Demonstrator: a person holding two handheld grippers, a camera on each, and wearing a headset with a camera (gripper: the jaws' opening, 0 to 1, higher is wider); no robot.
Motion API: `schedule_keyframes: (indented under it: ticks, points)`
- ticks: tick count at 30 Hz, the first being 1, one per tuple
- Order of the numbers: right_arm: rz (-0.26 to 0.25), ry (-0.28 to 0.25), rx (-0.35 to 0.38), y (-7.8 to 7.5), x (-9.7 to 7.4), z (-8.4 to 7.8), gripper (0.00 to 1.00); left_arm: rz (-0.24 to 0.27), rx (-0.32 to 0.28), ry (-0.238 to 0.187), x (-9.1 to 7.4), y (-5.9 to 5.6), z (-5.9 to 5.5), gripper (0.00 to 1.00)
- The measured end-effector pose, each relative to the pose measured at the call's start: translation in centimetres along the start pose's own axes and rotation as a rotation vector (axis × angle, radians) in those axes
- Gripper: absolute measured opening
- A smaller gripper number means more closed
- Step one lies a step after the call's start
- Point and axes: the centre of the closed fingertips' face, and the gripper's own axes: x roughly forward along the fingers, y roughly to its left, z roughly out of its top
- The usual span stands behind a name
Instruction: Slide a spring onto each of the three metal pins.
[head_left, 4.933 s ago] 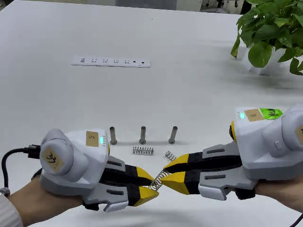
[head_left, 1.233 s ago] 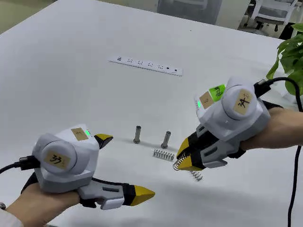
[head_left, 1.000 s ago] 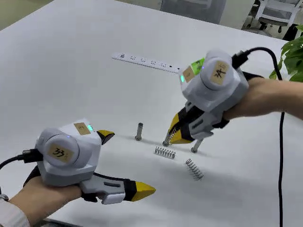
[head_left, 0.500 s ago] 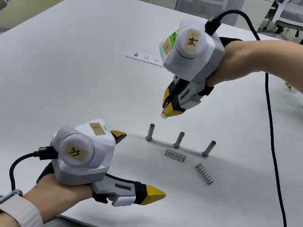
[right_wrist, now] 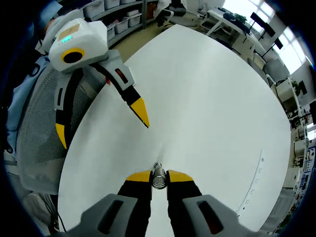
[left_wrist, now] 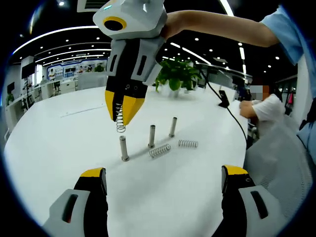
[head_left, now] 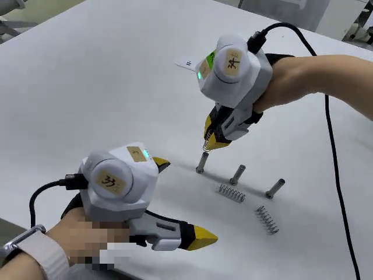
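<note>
The right gripper (head_left: 214,139) points down at the white worktop (head_left: 87,81), fingers clamped on a spring (head_left: 206,142) that hangs just above the end pin (head_left: 202,162). Two more pins (head_left: 237,174) stand in line beside it, with two loose springs (head_left: 231,193) lying near them. The left gripper (head_left: 182,201) hovers low, fingers wide apart.

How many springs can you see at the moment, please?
3: one spring clamped in the right gripper above the end pin, and two springs lying loose on the table beside the other two pins. None seems hidden.
</note>
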Motion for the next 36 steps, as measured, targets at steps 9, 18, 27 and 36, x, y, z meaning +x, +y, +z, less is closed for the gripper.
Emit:
schedule_keyframes:
  ticks: [9, 18, 27, 36]
  points:
    - [0.008, 0.023, -0.002, 0.0, 0.7, -0.7, 0.12, -0.007, -0.005, 0.009, 0.0, -0.1, -0.3, 0.98]
    - [0.007, 0.026, -0.005, -0.1, 1.1, -1.0, 0.12, -0.010, -0.012, 0.013, 0.1, -0.1, -0.4, 0.98]
    - [0.007, 0.026, -0.007, 0.0, 1.3, -0.9, 0.12, -0.017, -0.016, 0.020, 0.1, -0.1, -0.5, 0.97]
    - [0.002, 0.042, -0.023, -0.1, 1.7, -1.2, 0.12, -0.021, -0.021, 0.025, 0.2, -0.1, -0.7, 0.97]
